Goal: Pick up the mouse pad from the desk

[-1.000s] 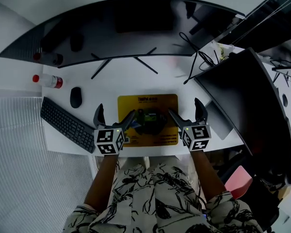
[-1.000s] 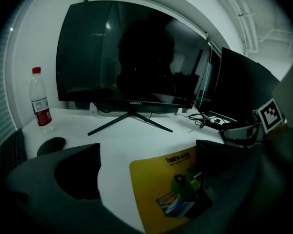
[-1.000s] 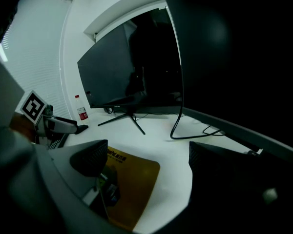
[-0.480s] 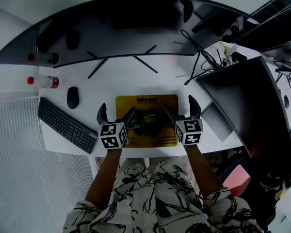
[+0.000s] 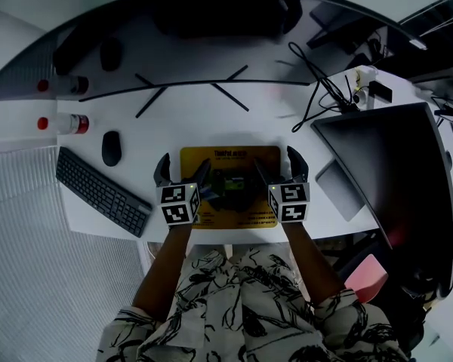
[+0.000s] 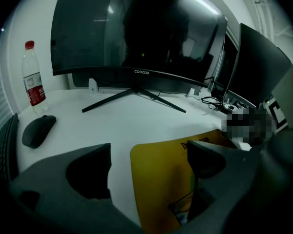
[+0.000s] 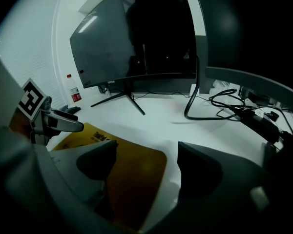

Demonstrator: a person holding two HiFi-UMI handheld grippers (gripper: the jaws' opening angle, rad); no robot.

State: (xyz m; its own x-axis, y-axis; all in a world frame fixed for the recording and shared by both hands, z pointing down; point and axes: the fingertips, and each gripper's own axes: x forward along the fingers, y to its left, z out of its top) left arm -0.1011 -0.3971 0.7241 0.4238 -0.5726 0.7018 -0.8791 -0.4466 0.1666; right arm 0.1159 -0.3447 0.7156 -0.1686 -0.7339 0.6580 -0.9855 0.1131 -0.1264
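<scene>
Two grippers frame the job: the yellow rectangular mouse pad lies flat on the white desk, with its left edge running between the jaws of your left gripper and its right edge between the jaws of your right gripper. Both pairs of jaws stand apart and have just been closing. In the left gripper view the inner jaw hangs over the pad and the outer jaw over bare desk, with no pad pressing on anything. The right gripper view mirrors that over the pad's far right corner. Expect the pad to be light, thin and floppy, with a grippy underside that clings to the desk, so it will likely sag between your two holds rather than lift as a board. Nothing about it looks fragile. Because it lies flush, the hard part is getting a jaw tip beneath the rim, so take each side edge near the corner ahead of your fingertips and pinch top and underside together. The dark patch between your grippers is probably printed artwork, though the dim view leaves that unsure.
</scene>
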